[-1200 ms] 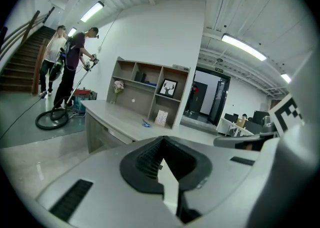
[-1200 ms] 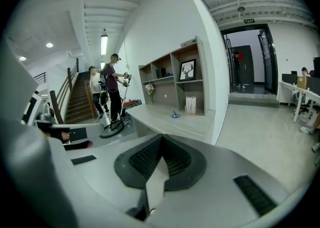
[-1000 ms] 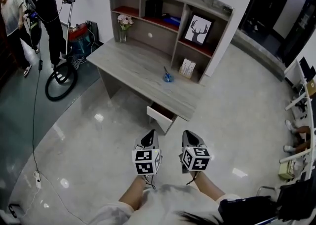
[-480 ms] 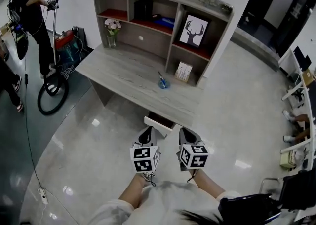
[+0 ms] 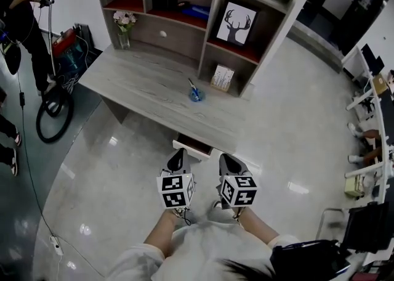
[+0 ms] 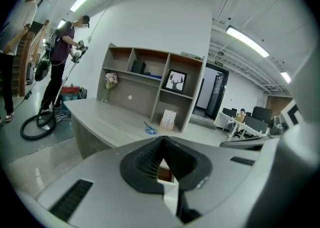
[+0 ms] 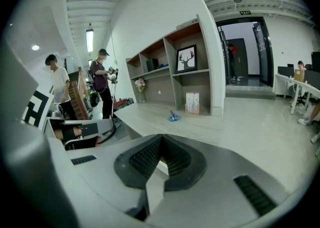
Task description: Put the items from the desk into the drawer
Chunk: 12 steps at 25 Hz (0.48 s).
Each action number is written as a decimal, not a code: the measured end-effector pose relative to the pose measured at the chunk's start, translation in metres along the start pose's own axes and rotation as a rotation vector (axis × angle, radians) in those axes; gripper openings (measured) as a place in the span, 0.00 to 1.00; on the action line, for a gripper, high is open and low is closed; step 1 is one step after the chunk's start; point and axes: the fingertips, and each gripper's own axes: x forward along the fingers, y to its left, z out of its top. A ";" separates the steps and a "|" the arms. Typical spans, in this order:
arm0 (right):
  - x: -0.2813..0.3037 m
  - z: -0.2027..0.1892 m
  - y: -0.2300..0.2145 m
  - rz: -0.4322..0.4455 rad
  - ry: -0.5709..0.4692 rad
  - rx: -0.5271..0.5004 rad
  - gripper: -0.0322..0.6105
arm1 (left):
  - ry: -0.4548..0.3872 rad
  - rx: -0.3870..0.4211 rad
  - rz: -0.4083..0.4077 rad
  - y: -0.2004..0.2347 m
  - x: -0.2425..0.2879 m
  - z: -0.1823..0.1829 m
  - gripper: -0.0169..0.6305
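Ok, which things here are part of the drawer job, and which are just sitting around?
Job:
- blue scissors on the desk
- part-open drawer under its front edge

Lying about:
- flower vase on the desk
- deer picture and white printed card in the hutch

Shelf unit set along desk back edge. Vase placed at back left. Small item laid toward right end, before card stood in lower right compartment. Drawer open below front right edge.
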 end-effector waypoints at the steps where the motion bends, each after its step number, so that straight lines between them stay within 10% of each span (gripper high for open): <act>1: 0.003 0.000 -0.002 0.005 0.002 0.003 0.05 | 0.005 0.002 0.005 0.000 0.003 -0.001 0.02; 12: 0.052 0.019 -0.021 0.142 0.037 -0.049 0.05 | 0.004 -0.044 0.129 0.003 0.041 0.005 0.02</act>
